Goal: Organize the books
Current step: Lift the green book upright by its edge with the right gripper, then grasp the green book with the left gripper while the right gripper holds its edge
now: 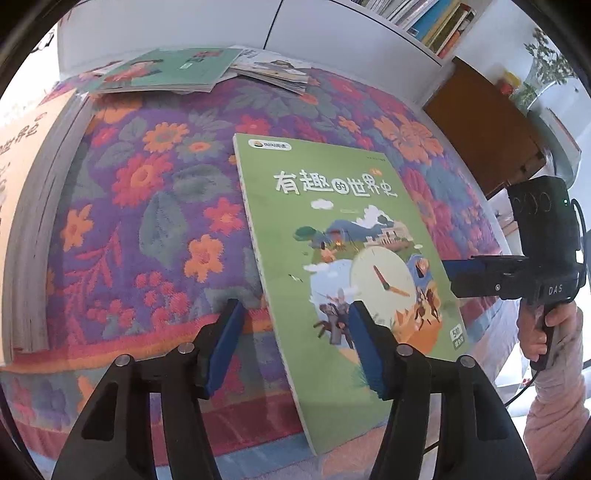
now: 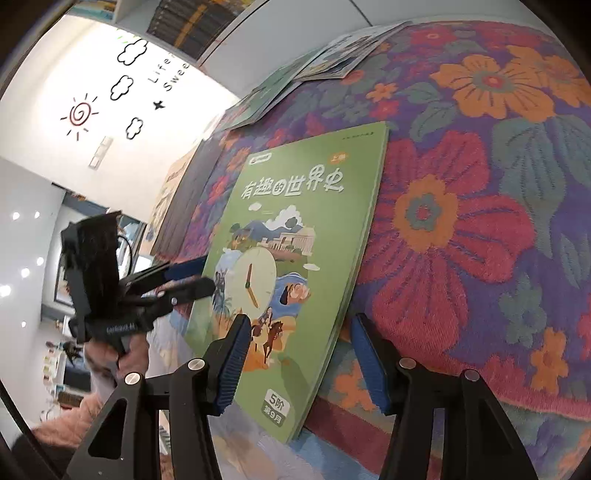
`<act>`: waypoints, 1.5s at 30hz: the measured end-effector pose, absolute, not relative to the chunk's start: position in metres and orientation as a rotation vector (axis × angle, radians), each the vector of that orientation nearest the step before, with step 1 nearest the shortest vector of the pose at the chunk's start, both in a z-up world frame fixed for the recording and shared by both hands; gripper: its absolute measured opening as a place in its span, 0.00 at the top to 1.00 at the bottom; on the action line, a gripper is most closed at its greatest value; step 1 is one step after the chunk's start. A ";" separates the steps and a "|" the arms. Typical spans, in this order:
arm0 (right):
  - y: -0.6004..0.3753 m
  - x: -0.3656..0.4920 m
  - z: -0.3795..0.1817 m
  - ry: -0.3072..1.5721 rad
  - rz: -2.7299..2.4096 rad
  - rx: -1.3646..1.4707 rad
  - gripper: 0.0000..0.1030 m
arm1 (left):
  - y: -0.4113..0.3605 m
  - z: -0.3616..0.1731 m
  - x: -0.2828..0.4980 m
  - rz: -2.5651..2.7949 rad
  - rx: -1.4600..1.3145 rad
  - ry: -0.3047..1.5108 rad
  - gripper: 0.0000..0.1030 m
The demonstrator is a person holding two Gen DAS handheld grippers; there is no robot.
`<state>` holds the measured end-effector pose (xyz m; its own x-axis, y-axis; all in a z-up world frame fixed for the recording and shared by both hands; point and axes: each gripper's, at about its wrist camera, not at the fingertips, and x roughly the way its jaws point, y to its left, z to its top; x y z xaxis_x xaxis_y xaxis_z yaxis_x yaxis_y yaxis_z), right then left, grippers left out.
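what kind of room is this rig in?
Probably a child's room or home reading corner: shelves of books up the wall, sun-and-cloud wall decals, and picture books such as the green book on a floral rug.

- The left gripper point(image 1: 295, 347) has black angular arms, round silver screws and ribbed blue pads.
- The right gripper point(image 2: 295, 360) is built the same way.
- Seen from the left wrist camera, the right unit's black body carries white lettering, a small green light and a black cable.
- The person's sleeve point(image 1: 554, 402) is pale pink and fuzzy.
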<state>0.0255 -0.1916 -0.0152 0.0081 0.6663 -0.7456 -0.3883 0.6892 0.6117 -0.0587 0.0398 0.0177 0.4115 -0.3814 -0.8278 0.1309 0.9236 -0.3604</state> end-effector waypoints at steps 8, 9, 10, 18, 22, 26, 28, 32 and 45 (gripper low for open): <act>-0.191 0.050 -0.022 1.341 0.888 0.329 0.51 | 0.044 0.017 -0.043 -0.400 -0.265 1.116 0.47; -0.197 0.050 -0.022 1.341 0.896 0.342 0.51 | 0.046 0.016 -0.042 -0.406 -0.276 1.117 0.48; -0.199 0.053 -0.024 1.343 0.905 0.365 0.52 | 0.048 0.016 -0.039 -0.413 -0.291 1.119 0.49; -0.204 0.068 -0.027 1.351 0.936 0.419 0.58 | 0.059 0.014 -0.027 -0.434 -0.348 1.118 0.55; -0.202 0.071 -0.024 1.341 0.943 0.395 0.58 | 0.057 0.015 -0.026 -0.427 -0.331 1.119 0.57; -0.201 0.074 -0.023 1.320 0.901 0.340 0.77 | 0.059 0.015 -0.022 -0.424 -0.342 1.108 0.57; -0.207 0.077 -0.027 1.323 0.904 0.390 0.80 | 0.060 0.014 -0.021 -0.428 -0.343 1.097 0.57; -0.211 0.071 -0.026 1.281 0.899 0.384 0.80 | 0.063 0.014 -0.018 -0.424 -0.360 1.084 0.57; -0.193 0.046 -0.003 1.260 0.769 0.272 0.75 | 0.053 0.017 -0.020 -0.348 -0.316 1.074 0.57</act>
